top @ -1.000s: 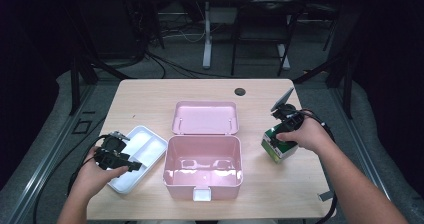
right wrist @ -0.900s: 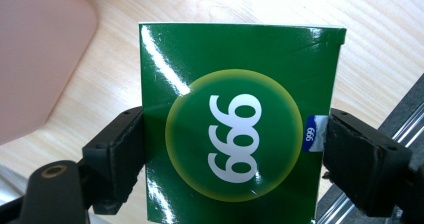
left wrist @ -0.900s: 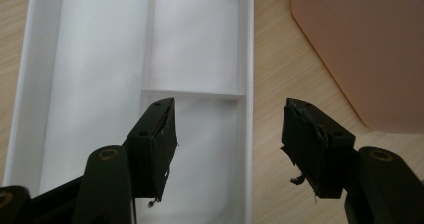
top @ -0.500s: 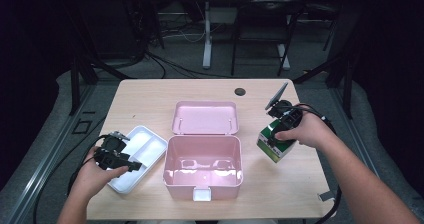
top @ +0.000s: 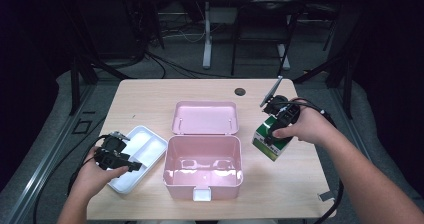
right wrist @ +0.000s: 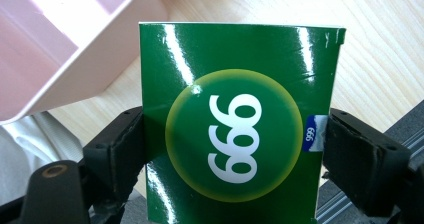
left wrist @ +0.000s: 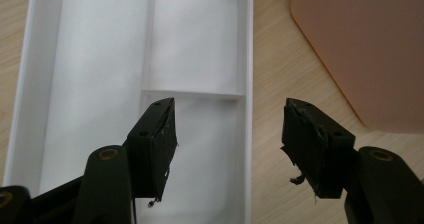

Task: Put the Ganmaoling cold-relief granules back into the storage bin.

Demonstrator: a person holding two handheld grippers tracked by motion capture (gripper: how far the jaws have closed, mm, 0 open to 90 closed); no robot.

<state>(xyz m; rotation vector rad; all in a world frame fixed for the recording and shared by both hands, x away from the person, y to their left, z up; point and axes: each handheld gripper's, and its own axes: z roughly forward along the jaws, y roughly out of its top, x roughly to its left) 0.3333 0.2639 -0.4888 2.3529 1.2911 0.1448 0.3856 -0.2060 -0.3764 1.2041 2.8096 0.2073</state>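
Green carton (right wrist: 237, 124), printed with "999" in a yellow-rimmed disc, is held between the jaws of the right tongs (top: 276, 126), which are closed onto its two side faces. In the high view it is seen tilted over the right part of the table (top: 145, 96), just beside the pink box (top: 203, 165) and near the table's right edge. Whether the carton touches the tabletop cannot be told.

Pink box is seen open, lid (top: 205, 118) laid back flat behind it; nothing is seen inside beyond moulded ridges on its floor. White latch tab (top: 201, 195) is noted at the front wall.

White divided tray (left wrist: 250, 59) is set left of the box, at an angle, near the front left corner; its compartments are seen empty. Left tongs (left wrist: 227, 144) are held over the tray's near end, jaws wide apart with nothing between them.

Bare wood is left behind the lid, with a small dark disc (top: 240, 91) near the far edge.
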